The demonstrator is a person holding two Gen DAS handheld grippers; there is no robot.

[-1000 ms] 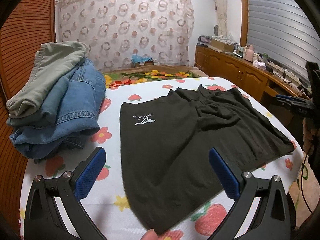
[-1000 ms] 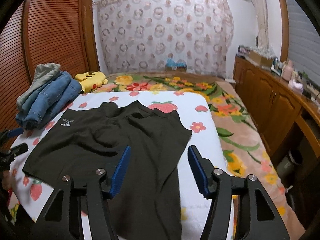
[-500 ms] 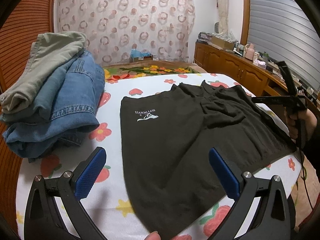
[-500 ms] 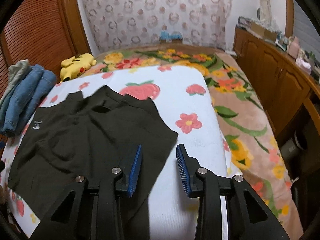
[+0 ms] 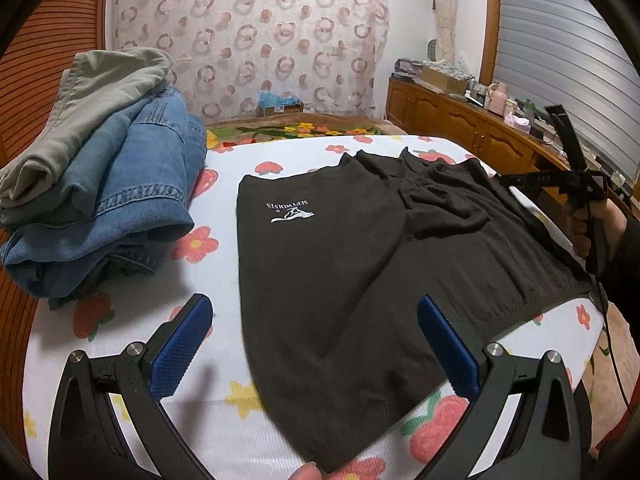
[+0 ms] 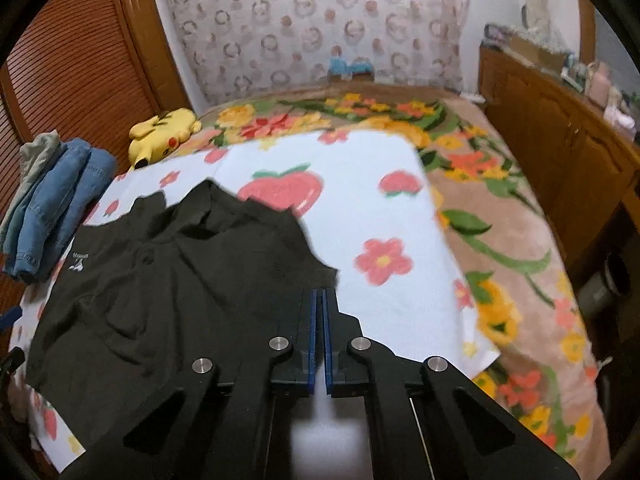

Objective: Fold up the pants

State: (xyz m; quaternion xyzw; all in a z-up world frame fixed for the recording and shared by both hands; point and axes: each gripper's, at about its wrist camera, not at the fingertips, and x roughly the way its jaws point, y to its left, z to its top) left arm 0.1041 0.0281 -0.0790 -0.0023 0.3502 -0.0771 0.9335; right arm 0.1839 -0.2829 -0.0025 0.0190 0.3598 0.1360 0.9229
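Observation:
A dark garment (image 5: 360, 272) with a small white logo lies spread flat on the white flower-print sheet (image 5: 216, 424); it also shows in the right wrist view (image 6: 168, 288). My left gripper (image 5: 316, 344) is open and hovers above its near edge, touching nothing. My right gripper (image 6: 319, 300) is shut, its blue pads (image 6: 313, 332) pressed together at the garment's right corner. I cannot tell whether cloth is pinched between them. The right gripper also shows in the left wrist view (image 5: 500, 178) at the garment's far right edge.
A stack of folded jeans and grey-green pants (image 5: 100, 184) sits at the sheet's left side. A yellow plush toy (image 6: 164, 132) lies behind it. A floral blanket (image 6: 500, 240) covers the bed to the right. Wooden cabinets (image 6: 560, 152) line the right wall.
My right gripper has moved down to the garment's right corner and its jaws have closed from wide open to shut. The left gripper has stayed open and moved slightly closer.

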